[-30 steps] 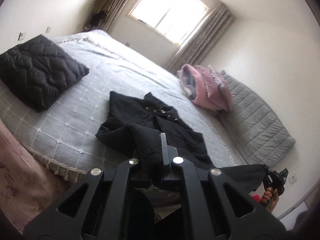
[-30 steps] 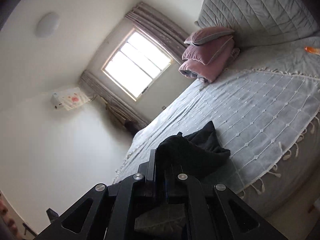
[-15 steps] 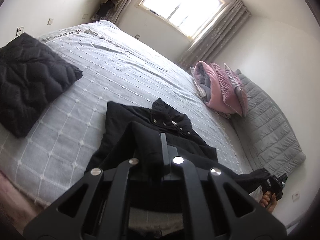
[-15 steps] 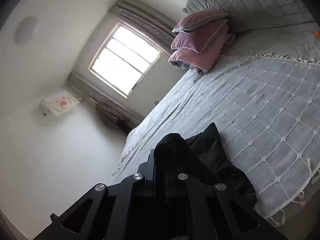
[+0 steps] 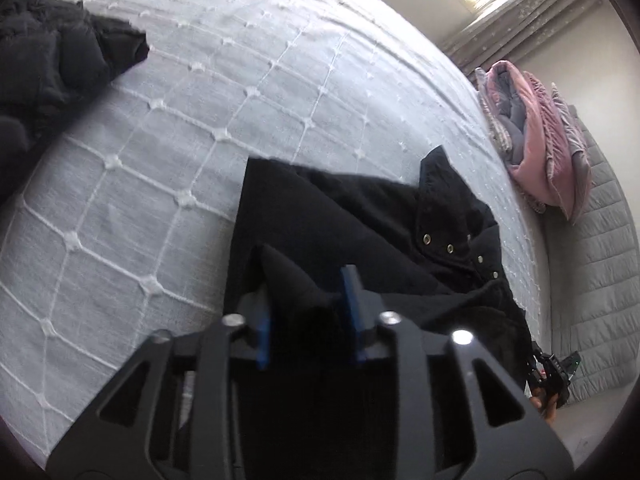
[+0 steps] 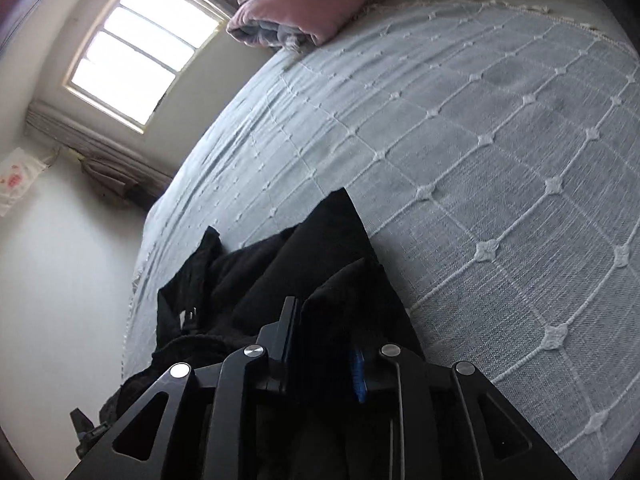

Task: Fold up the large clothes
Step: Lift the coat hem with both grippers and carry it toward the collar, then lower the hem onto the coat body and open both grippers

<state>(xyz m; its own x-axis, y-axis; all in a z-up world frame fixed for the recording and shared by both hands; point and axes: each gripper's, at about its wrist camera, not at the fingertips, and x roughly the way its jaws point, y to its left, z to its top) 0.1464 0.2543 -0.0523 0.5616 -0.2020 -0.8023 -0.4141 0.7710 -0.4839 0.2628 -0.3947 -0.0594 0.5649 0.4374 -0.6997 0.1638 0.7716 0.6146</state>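
Both tools have just been opening: the left tool (image 5: 308,300) and right tool (image 6: 324,336) stand apart, black cloth peaking loosely between each. The black jacket (image 5: 360,216) lies mid-frame on the grey bed (image 5: 160,140), snaps showing. Earlier its edge was clamped. Its lower part hides behind the tools.

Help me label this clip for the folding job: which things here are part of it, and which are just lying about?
Part of the job:
- black jacket
- left gripper, jaws just opening, fabric between them
- right gripper, jaws just opening, fabric between them

Lying about:
- bedspread
- black quilted cushion
- pink bedding
- window
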